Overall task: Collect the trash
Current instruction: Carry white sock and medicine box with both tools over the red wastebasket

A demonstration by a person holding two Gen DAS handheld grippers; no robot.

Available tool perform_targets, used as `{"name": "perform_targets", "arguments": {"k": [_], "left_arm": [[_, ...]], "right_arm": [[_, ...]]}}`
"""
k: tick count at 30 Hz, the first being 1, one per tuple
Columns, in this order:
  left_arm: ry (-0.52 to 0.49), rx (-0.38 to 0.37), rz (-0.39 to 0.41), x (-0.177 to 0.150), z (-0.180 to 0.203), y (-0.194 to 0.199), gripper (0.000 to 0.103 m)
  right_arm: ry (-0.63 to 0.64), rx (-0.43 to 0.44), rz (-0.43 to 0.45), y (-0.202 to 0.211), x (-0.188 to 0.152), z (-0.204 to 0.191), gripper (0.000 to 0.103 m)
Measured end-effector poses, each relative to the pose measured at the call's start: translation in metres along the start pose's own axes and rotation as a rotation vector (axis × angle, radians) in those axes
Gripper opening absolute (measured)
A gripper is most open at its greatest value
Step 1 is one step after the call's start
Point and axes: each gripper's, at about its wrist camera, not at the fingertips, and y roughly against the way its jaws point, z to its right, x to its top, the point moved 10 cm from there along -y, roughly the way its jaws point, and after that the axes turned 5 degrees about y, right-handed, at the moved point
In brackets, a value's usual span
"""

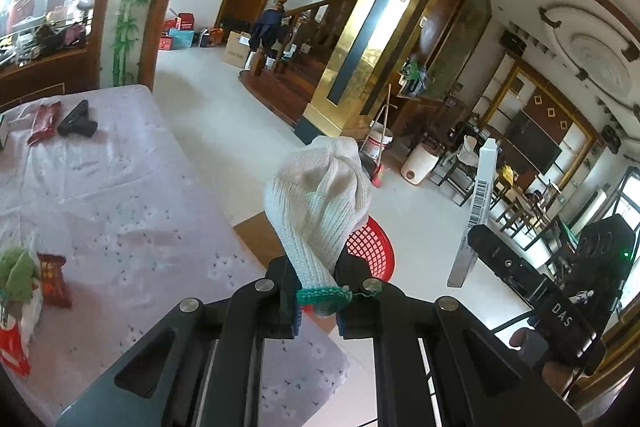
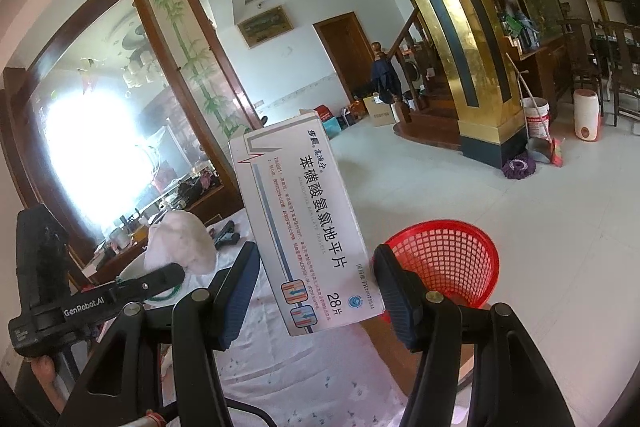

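Left gripper (image 1: 318, 301) jaws clamp white glove (image 1: 320, 203), right gripper (image 2: 316, 291) jaws grip medicine box (image 2: 304, 227); both past surface (image 1: 120, 195) edge, near red basket (image 2: 452, 259), open floor (image 2: 500, 211) beyond.

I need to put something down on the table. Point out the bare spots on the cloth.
The middle of the tablecloth is bare, between the black tool and red packet at the far end and the near wrappers. The near left edge is crowded with wrappers.

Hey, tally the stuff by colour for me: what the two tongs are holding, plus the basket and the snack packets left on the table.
White: 2, knit glove in left tongs, medicine box in right tongs
Red: 3, mesh basket, far snack packet, near snack packet
Total: 5
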Motion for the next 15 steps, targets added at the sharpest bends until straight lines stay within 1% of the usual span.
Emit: {"name": "perform_targets", "arguments": {"k": [11,15], "left_arm": [[-0.047,-0.048,-0.014,0.023,0.031,-0.026,0.011],[-0.060,-0.063,-0.041,0.025,0.042,-0.044,0.011]], "right_arm": [[-0.005,-0.033,0.035,-0.001,0.022,0.019,0.063],[-0.015,-0.053,0.041,-0.003,0.027,0.031,0.063]]}}
